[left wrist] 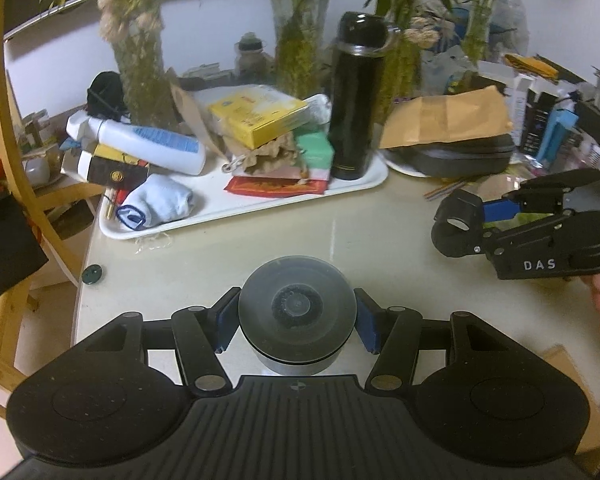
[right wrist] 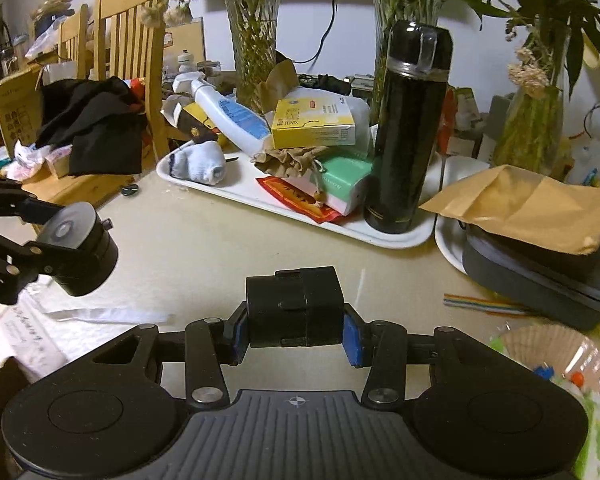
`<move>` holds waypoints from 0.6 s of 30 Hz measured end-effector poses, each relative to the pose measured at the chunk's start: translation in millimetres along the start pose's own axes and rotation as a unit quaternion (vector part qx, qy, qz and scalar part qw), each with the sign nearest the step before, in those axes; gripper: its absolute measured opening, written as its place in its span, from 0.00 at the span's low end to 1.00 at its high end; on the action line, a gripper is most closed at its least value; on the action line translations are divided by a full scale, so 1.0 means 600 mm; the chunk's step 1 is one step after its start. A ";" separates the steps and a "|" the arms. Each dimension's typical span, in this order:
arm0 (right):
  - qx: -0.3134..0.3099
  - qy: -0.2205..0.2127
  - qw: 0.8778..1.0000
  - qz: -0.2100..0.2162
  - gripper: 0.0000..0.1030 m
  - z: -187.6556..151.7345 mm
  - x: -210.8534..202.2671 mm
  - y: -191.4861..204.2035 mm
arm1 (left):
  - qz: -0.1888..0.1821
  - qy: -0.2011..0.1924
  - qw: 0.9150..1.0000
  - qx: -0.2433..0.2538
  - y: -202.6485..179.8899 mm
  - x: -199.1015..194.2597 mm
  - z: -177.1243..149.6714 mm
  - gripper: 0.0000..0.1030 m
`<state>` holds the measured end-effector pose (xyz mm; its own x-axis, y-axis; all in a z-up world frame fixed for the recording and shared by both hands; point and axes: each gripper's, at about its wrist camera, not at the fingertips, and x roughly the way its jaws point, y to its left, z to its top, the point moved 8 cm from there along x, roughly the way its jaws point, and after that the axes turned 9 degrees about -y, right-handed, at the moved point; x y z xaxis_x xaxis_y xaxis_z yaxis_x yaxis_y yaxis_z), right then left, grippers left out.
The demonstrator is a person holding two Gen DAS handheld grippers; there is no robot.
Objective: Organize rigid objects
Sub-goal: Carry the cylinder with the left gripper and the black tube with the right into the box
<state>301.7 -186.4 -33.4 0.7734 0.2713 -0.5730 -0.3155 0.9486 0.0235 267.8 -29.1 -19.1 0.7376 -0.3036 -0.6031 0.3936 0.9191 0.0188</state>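
Observation:
My left gripper [left wrist: 297, 322] is shut on a round grey jar with a clear lid [left wrist: 297, 304], its blue pads pressing both sides above the beige table. From the right wrist view the same jar [right wrist: 78, 248] hangs at the left in that gripper. My right gripper [right wrist: 296, 338] is shut on a small black box-like device [right wrist: 295, 306], lifted off the table. The left wrist view shows the right gripper [left wrist: 472, 220] at the right holding that black device [left wrist: 456, 226]. Behind both lies a white tray [left wrist: 352, 190] crowded with a tall black flask [left wrist: 354, 96], a yellow box [left wrist: 260, 114] and a white bottle [left wrist: 152, 142].
A second white plate carries a dark zip case [right wrist: 540, 272] under a brown envelope [right wrist: 532, 204]. Glass vases with plants [right wrist: 256, 40] stand along the back. A wooden chair [right wrist: 132, 52] with black cloth sits left. Rolled socks [right wrist: 198, 166], a green button [left wrist: 92, 274], and papers [right wrist: 100, 314] lie about.

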 end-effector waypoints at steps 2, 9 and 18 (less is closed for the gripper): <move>-0.002 0.003 1.000 0.005 0.47 0.003 -0.021 0.006 | -0.002 -0.002 1.000 0.009 -0.008 -0.015 0.003 0.55; -0.012 0.022 1.000 0.013 0.47 0.005 -0.082 0.030 | -0.011 0.007 1.000 0.027 -0.031 -0.057 0.003 0.55; -0.017 0.045 0.998 0.029 0.47 -0.005 -0.135 0.058 | -0.034 0.035 0.997 0.054 -0.048 -0.107 -0.009 0.55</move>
<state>226.5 -176.1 11.3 0.7011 0.3093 -0.6424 -0.3790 0.9248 0.0316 205.9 -34.7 14.6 0.6682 -0.3419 -0.6608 0.5004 0.8638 0.0590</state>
